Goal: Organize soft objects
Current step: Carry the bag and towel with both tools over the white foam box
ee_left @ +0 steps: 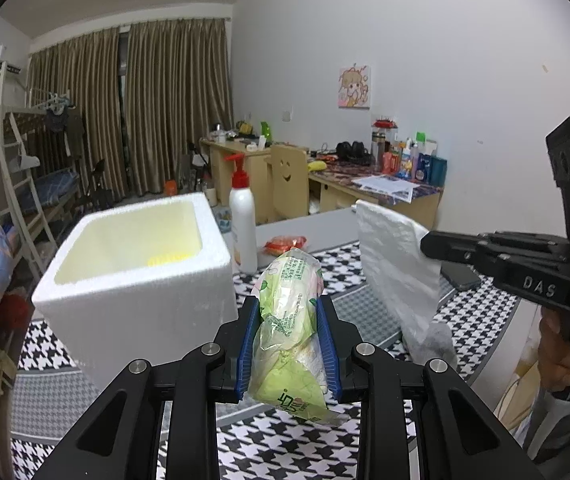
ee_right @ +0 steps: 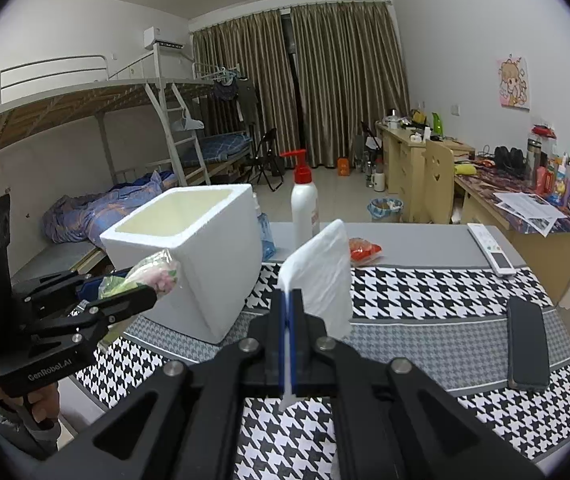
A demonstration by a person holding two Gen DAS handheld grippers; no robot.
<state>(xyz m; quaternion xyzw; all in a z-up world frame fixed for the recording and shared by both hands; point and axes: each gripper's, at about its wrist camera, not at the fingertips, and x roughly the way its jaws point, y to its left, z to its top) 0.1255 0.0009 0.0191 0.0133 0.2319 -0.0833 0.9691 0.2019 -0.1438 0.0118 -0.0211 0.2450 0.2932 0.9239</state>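
- Left gripper [ee_left: 288, 334] clenched a green tissue pack [ee_left: 291, 320] just right of the foam box [ee_left: 137, 280]; right gripper [ee_right: 289, 312] pinched a white cloth [ee_right: 321, 272].
- Carrying step, I judged; next, lifting each over the box's rim and letting go.

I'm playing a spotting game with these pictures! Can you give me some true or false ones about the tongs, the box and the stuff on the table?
1. The left tongs squeeze a green tissue pack. True.
2. The right tongs are wide open with nothing in them. False: they are shut on a white folded cloth.
3. The white foam box has its lid on. False: it is open at the top.
4. A white pump bottle with a red top stands behind the box. True.
5. The black phone lies inside the box. False: it lies flat on the checked tablecloth.
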